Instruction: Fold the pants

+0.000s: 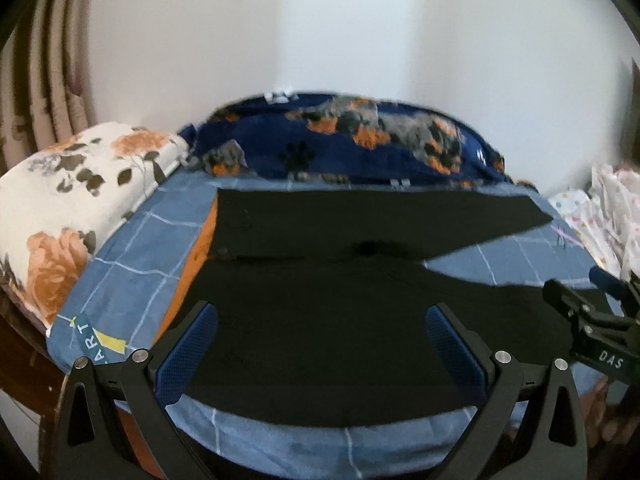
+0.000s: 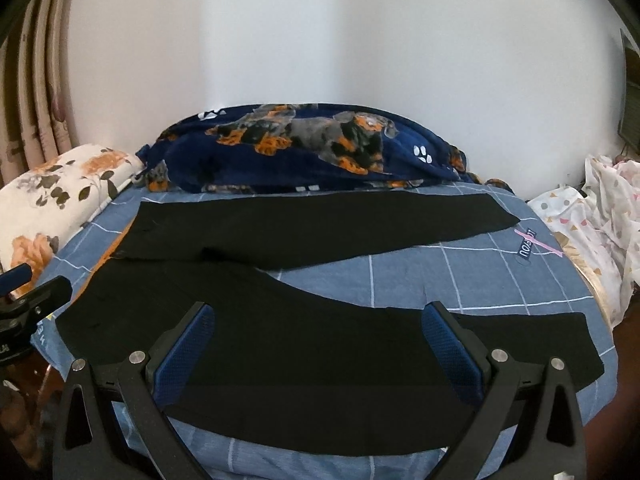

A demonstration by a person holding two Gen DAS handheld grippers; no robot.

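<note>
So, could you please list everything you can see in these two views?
pants: one, black, spread flat on the bed, legs apart
bed sheet: one, blue with white grid lines, under the pants
blanket: one, navy with dog print, bunched at the far edge by the wall
pillow: one, white with orange flowers, left of the bed
printed cloth: white with small coloured shapes, heaped right of the bed
curtain: pinkish, far left
wall: white, behind
left gripper: open, above the pants
right gripper: open, above the near leg
</note>
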